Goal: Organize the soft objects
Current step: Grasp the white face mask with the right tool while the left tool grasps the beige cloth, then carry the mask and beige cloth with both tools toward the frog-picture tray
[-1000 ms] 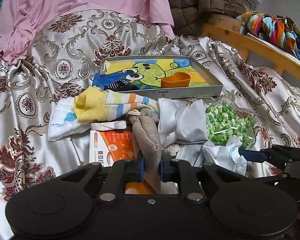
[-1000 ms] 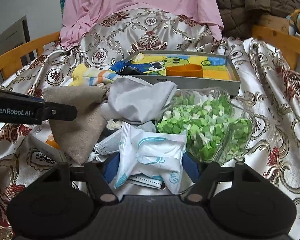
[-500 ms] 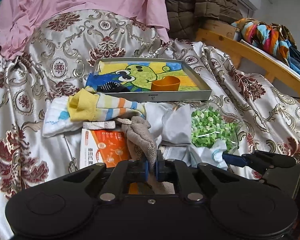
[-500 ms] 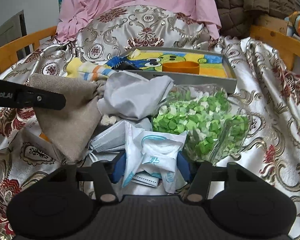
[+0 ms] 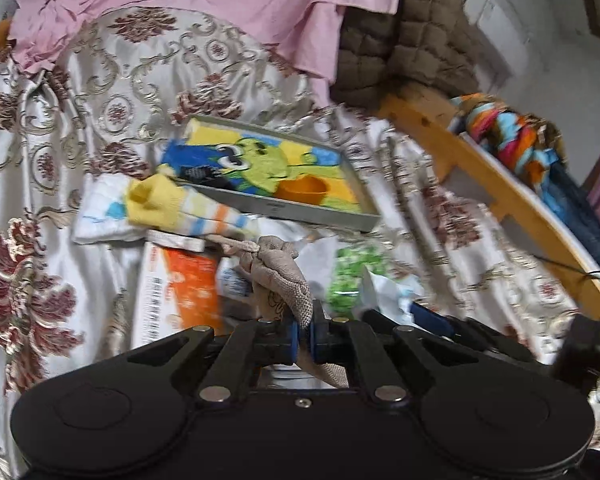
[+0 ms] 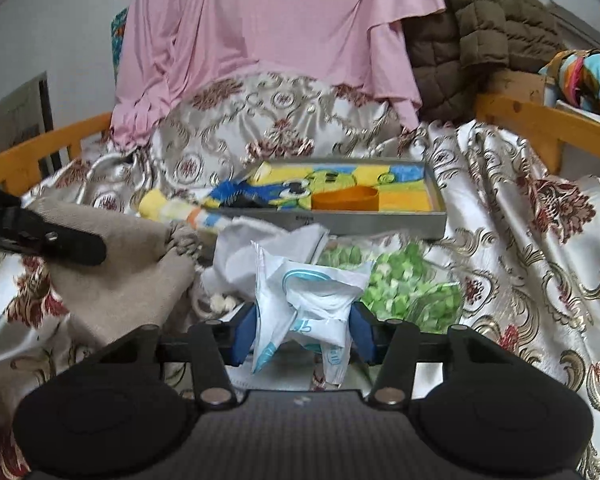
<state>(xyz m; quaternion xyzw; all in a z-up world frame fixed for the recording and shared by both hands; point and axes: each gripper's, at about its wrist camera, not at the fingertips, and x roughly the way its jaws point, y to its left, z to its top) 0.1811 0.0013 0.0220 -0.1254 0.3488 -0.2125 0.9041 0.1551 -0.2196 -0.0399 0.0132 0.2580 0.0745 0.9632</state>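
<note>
My left gripper (image 5: 305, 338) is shut on a beige knit cloth (image 5: 284, 276), which hangs lifted above the pile; the same beige cloth (image 6: 112, 280) shows at the left of the right wrist view under the left gripper's finger (image 6: 60, 242). My right gripper (image 6: 302, 334) is shut on a white plastic packet of face masks (image 6: 312, 304), raised off the heap. Behind lie a striped yellow sock (image 5: 180, 204), a grey-white cloth (image 6: 260, 248) and a bag of green pieces (image 6: 400, 284). A grey tray (image 6: 380, 224) with a cartoon towel holds an orange cup (image 6: 345, 199).
An orange box (image 5: 176, 284) lies on the patterned satin bedspread (image 5: 60, 160). A pink garment (image 6: 268, 40) and a brown quilted jacket (image 6: 480, 32) drape at the back. Wooden rails (image 5: 500, 184) run along the right, with a colourful scarf (image 5: 508, 136) beyond.
Both grippers closed on their loads and rose: the beige cloth lifted with the left, the mask packet with the right. The left view rolled and tilted.
</note>
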